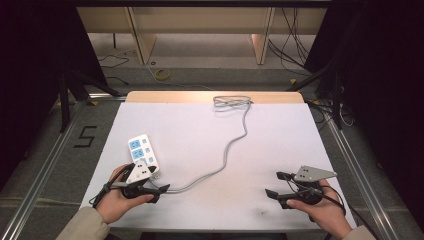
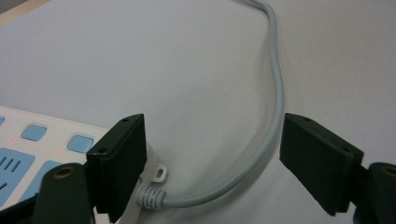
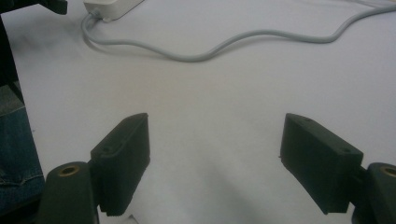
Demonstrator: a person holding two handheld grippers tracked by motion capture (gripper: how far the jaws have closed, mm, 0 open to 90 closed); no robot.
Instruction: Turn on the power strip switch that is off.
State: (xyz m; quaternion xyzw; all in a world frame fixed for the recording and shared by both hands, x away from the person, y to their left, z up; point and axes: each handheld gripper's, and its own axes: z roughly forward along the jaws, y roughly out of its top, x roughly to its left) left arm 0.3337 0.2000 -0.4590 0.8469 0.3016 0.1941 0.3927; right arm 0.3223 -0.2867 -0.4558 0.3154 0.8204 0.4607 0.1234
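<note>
A white power strip (image 1: 141, 150) with blue sockets lies at the table's near left. Its grey cable (image 1: 227, 147) curves right, then runs back to a coil (image 1: 232, 102) at the far edge. My left gripper (image 1: 159, 184) is open at the strip's near end. In the left gripper view the cable (image 2: 276, 98) passes between the open jaws, the left jaw stands over the corner of the strip (image 2: 28, 154), and nothing is gripped. My right gripper (image 1: 275, 184) hovers open and empty at the near right. Its own view shows my right gripper (image 3: 215, 158) over bare table, with the strip (image 3: 112, 7) and cable (image 3: 210, 51) farther off.
The white table top (image 1: 280, 140) ends in a wooden strip (image 1: 175, 96) at the back. Metal frame rails (image 1: 45, 165) run along both sides, and a "5" (image 1: 86, 136) is marked on the floor at left. Loose cables (image 1: 162, 75) lie on the floor beyond.
</note>
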